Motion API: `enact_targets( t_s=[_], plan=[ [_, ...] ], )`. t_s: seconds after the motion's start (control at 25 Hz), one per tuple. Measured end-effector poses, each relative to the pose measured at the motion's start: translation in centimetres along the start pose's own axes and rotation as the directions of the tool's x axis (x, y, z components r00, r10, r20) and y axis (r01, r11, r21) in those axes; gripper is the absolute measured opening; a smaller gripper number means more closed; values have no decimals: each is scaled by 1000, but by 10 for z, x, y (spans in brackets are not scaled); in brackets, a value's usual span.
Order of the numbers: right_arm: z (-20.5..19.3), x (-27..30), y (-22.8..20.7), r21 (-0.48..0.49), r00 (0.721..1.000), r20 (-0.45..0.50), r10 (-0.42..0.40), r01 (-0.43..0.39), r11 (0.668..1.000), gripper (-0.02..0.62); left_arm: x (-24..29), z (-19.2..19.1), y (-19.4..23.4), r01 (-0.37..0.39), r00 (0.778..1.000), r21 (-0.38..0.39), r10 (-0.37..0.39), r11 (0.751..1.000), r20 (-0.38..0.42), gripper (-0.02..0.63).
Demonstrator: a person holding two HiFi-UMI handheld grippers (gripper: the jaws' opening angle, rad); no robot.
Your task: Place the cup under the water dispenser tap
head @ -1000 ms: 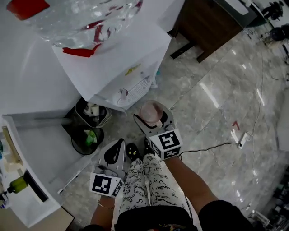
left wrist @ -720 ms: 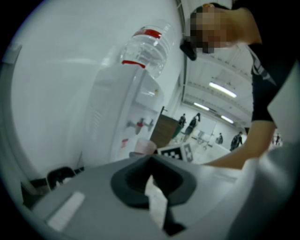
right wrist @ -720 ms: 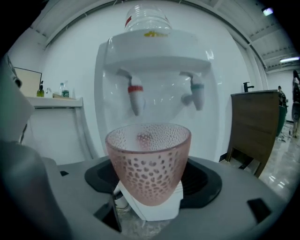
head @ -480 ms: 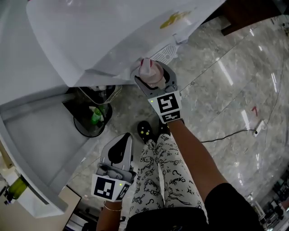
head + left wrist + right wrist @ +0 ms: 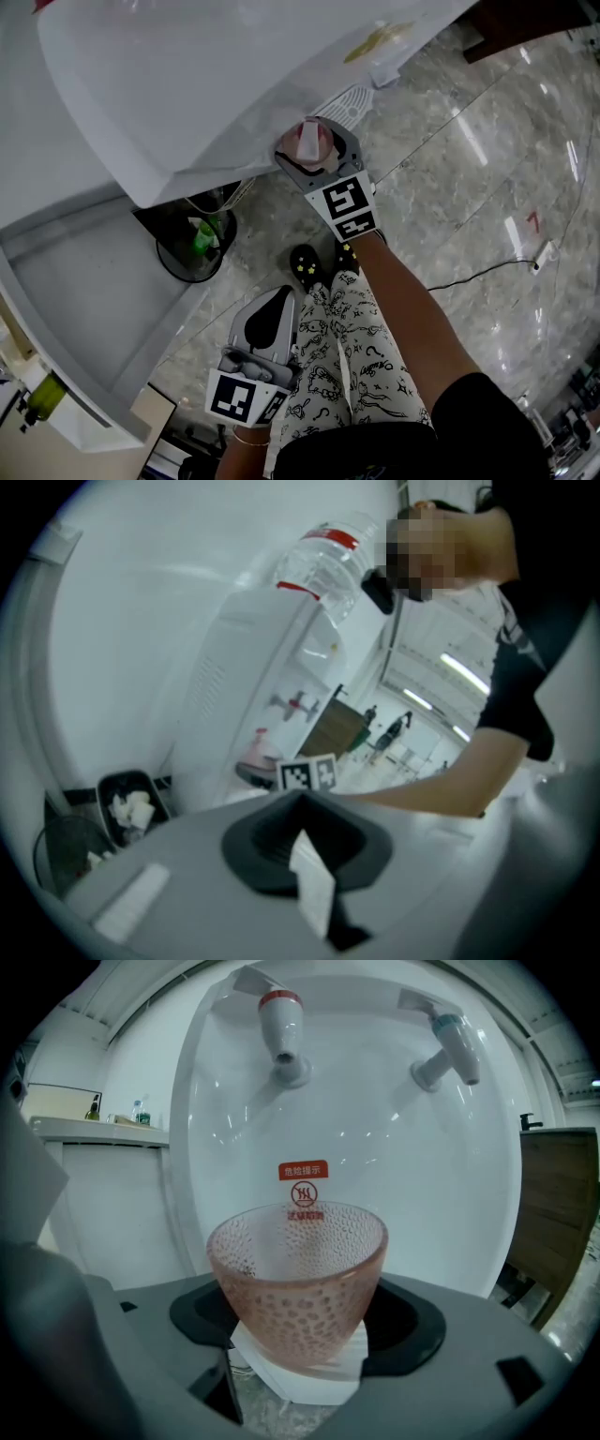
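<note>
Sitting upright in the right gripper [image 5: 300, 1377], a dimpled, translucent pink cup [image 5: 298, 1283].

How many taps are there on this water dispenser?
2. The red-banded tap is at the upper left of the right gripper view, above the cup; the blue-banded tap is at the upper right. No others show.

On the dispenser's [image 5: 356, 1129] white back wall we see a red label [image 5: 303, 1171] with four white Chinese characters, seemingly 危险提示. Under it is a red round sign [image 5: 304, 1193] with wavy steam lines, then small red print, unreadable, at the cup's [image 5: 298, 1283] rim. Each cube [image 5: 347, 208] [image 5: 239, 400] bears black-and-white square markers, with no words.
</note>
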State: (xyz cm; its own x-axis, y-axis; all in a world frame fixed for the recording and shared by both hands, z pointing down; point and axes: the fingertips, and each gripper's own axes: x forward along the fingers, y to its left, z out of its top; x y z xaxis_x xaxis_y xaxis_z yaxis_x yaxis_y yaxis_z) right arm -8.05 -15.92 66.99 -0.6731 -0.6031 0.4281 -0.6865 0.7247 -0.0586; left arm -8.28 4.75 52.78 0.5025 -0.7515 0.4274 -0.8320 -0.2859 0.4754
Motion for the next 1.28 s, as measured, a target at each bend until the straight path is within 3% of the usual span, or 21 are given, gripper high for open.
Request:
enact_targets(
  t_s=[0.2, 0.4, 0.64, 0.72, 0.76, 0.96, 1.16, 1.28],
  plan=[
    [-17, -1, 6, 46, 995, -77, 63, -60, 997, 367, 5, 9, -4, -7, 1000, -5, 7, 1000, 18, -2],
    [-28, -27, -4, 157, 994, -107, 15, 2, 988, 367, 4, 7, -10, -9, 1000, 6, 9, 1000, 4, -2],
    [-18, -109, 14, 347, 992, -124, -6, 49, 937, 345, 4, 13, -20, 12, 1000, 15, -12, 1000, -6, -2],
    [0, -136, 25, 369, 995, -96, 2, 34, 929, 76, 2, 18, -24, 24, 1000, 35, -24, 999, -8, -2],
    [13, -148, 30, 377, 998, -70, 12, 15, 926, 15, 0, 23, -25, 24, 1000, 47, -24, 999, -5, -2],
    [98, -203, 38, 331, 998, 29, 64, -70, 941, 14, -14, 74, -38, 13, 998, 110, -19, 994, 59, -2],
    [195, -286, 55, 250, 995, 49, 89, -99, 963, 14, -59, 130, -110, 106, 993, 191, -112, 976, 23, -2],
    [255, -311, 42, 267, 988, 130, 82, -115, 957, 14, -61, 177, -125, 113, 987, 268, -140, 957, 83, -2]
  ],
)
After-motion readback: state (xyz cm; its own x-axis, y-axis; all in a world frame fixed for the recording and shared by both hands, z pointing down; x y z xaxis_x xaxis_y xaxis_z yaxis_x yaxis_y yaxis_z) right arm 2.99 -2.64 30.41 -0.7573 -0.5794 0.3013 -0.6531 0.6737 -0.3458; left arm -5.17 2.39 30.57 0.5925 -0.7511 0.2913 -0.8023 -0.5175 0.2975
